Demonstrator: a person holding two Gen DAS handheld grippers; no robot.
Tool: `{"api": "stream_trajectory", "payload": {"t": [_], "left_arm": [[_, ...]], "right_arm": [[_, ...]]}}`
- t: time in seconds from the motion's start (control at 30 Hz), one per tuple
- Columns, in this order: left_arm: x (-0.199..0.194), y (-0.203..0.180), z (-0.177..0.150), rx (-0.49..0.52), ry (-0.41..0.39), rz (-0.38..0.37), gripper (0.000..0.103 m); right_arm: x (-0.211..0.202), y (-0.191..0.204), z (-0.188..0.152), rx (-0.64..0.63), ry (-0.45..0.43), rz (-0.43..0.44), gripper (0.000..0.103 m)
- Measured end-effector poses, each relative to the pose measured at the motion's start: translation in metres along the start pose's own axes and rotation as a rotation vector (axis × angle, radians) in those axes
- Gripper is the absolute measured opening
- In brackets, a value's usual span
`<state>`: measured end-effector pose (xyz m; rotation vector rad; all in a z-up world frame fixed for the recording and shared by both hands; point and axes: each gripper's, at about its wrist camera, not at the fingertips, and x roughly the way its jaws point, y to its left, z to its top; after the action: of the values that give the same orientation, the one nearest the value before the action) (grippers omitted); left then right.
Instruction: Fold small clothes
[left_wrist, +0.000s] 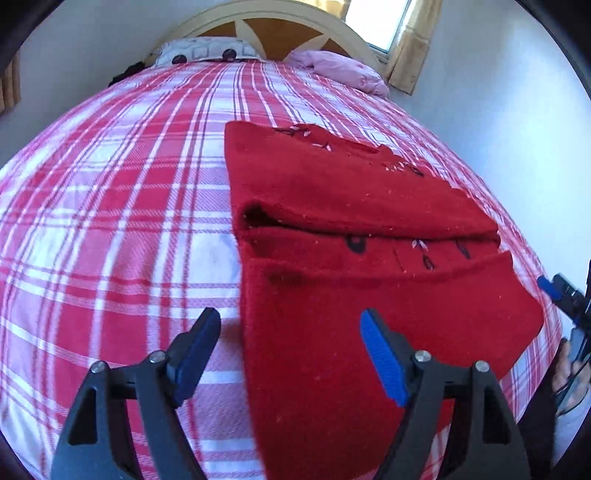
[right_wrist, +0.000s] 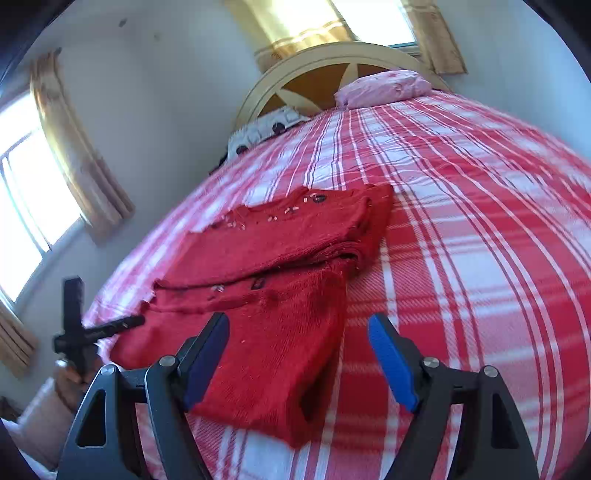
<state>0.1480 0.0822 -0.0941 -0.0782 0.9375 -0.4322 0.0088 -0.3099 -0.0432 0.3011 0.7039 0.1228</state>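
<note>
While the bed with the red-and-white plaid cover (left_wrist: 110, 221) carries it, the red knitted sweater with small embroidered marks (left_wrist: 351, 206) lies already part-folded, its upper layer doubled over; I judge another fold remains. Left gripper (left_wrist: 291, 354) hovers at its six-o'clock edge, jaws apart, empty. Right gripper (right_wrist: 299, 358) likewise, sweater toward eleven o'clock.

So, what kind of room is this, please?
Most likely a bedroom: a bed with a plaid cover, a curved headboard, pillows, and a curtained window. A red sweater lies on it.
</note>
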Motion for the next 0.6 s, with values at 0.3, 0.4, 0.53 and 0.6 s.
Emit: {"api": "stream_trajectory", "payload": {"t": [0.3, 0.4, 0.53, 0.6], "left_arm": [[0.008, -0.007, -0.001, -0.017, -0.026, 0.038, 0.063], [0.004, -0.005, -0.001, -0.021, -0.050, 0.051, 0.023], [-0.005, -0.004, -0.003, -0.016, -0.105, 0.052, 0.014], [-0.007, -0.006, -0.006, -0.002, -0.123, 0.064, 0.014]], "right_arm": [[0.057, 0.021, 0.003, -0.154, 0.088, -0.179, 0.037], [0.050, 0.027, -0.002, -0.189, 0.055, -0.192, 0.013], [0.039, 0.039, -0.009, -0.226, 0.007, -0.218, 0.011], [0.037, 0.043, -0.013, -0.225, 0.013, -0.180, 0.011]]}}
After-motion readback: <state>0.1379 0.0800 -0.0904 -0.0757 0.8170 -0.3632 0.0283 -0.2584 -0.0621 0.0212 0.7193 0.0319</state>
